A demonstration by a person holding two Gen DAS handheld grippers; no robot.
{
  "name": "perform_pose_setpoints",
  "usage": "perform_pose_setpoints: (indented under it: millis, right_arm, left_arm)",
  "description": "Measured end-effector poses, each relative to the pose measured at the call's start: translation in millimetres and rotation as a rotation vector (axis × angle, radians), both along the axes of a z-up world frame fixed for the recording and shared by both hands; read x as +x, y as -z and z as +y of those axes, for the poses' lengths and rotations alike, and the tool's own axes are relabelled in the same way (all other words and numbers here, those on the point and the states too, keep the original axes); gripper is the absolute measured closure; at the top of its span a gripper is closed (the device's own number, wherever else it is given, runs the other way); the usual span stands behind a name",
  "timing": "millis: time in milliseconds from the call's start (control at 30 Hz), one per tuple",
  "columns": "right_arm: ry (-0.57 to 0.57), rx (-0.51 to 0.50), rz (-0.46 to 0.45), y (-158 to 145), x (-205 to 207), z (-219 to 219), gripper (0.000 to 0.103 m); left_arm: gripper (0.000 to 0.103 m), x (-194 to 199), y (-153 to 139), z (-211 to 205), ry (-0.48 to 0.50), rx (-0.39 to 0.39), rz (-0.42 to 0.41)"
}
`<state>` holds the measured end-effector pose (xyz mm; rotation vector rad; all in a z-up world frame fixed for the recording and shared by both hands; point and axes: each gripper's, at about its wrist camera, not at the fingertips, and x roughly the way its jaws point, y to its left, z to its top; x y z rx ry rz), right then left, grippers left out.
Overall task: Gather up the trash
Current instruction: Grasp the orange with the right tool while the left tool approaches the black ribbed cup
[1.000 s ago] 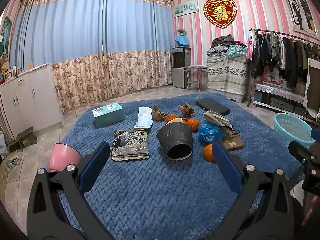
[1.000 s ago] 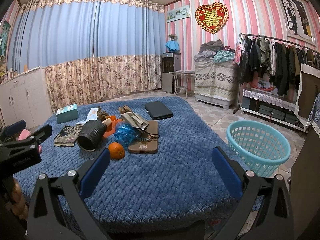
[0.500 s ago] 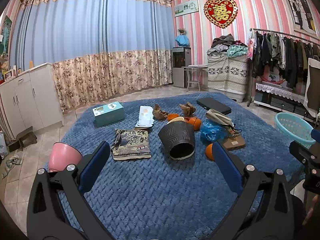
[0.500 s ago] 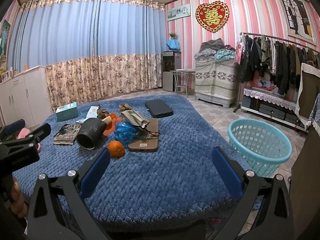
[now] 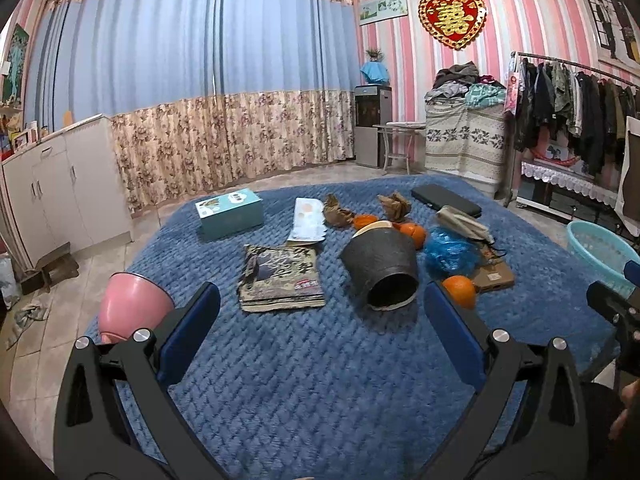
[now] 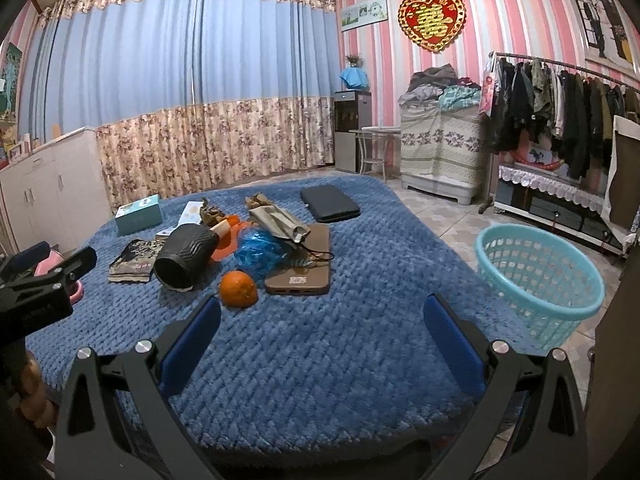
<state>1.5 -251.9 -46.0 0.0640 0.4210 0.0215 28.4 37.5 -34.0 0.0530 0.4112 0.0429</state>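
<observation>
While left gripper [image 5: 322, 322] gapes | black bin [image 5: 382, 266] just ahead; untouched

Both wrist views low, facing across blue blanket [image 5: 304, 380], sharing clutter

Setting: home bedroom | near: bed with blue quilted blanket [image 6: 320, 352] | far: blue curtains with floral lower band [image 6: 192, 112] | far right: pink striped wallpaper, red heart ornament [image 6: 432, 20], folded bedding pile [image 6: 440, 88] | right: loaded clothes rail [image 6: 560, 104], tiled floor, teal laundry basket [image 6: 540, 280] | left: white cabinets [image 5: 60, 184]
</observation>
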Motion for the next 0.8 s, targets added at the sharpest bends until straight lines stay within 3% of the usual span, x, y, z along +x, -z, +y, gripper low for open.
perform_pose_setpoints:
  millis: [400, 633, 800]
  right_arm:
    - [-0.019, -0.096, 0.119, -1, 54, 35, 0.004]
    - [-0.115, -0.045, 0.183, 8, 87, 45, 0.004]
    - [-0.161, -0.072, 0.219, 20, 107, 65, 0.005]
  left_arm:
    - [0.004, 31, 5, 29, -0.022, 0.001, 0.061]
    - [0.004, 44, 5, 45, -0.061, -0.013, 0.068]
    - [0.004, 57, 7, 57, -0.077, -0.042, 0.095]
